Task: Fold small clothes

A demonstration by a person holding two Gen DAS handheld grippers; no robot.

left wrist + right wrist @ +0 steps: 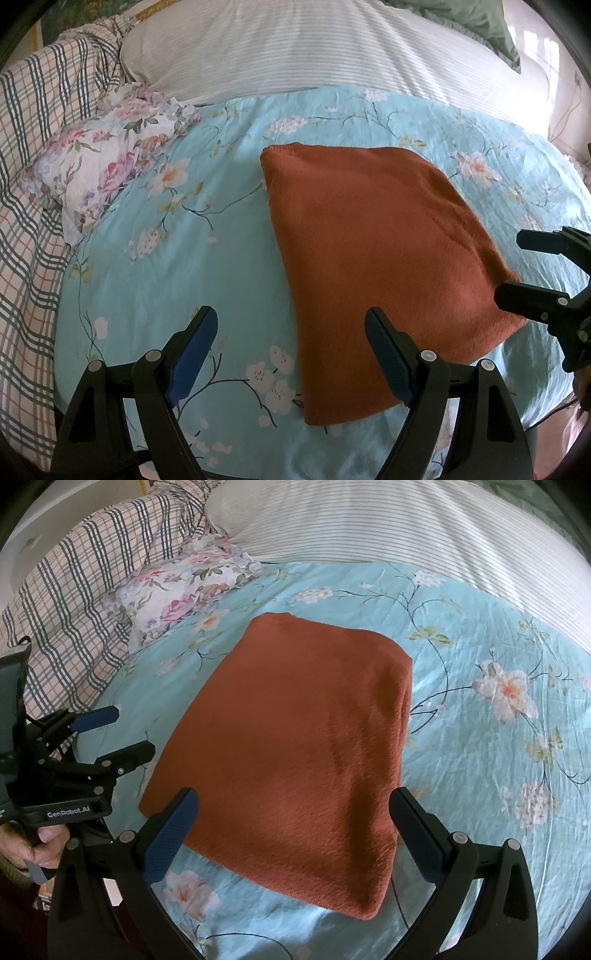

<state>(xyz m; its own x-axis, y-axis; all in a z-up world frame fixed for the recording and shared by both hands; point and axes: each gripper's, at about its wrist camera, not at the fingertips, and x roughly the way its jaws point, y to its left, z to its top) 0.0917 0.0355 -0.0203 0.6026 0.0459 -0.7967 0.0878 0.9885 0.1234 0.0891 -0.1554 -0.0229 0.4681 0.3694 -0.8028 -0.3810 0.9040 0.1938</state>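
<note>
The rust garment (295, 746) lies folded on the bed (480, 635), long axis running away from both; the right gripper (293, 834) is nearer, the left gripper (290, 354) just beside; both gape empty.

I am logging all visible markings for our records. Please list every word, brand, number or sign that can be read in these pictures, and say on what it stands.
"GenRobot.AI": white letters on the black body of the left gripper, seen in the right wrist view.
No other readable text appears in either view.
</note>
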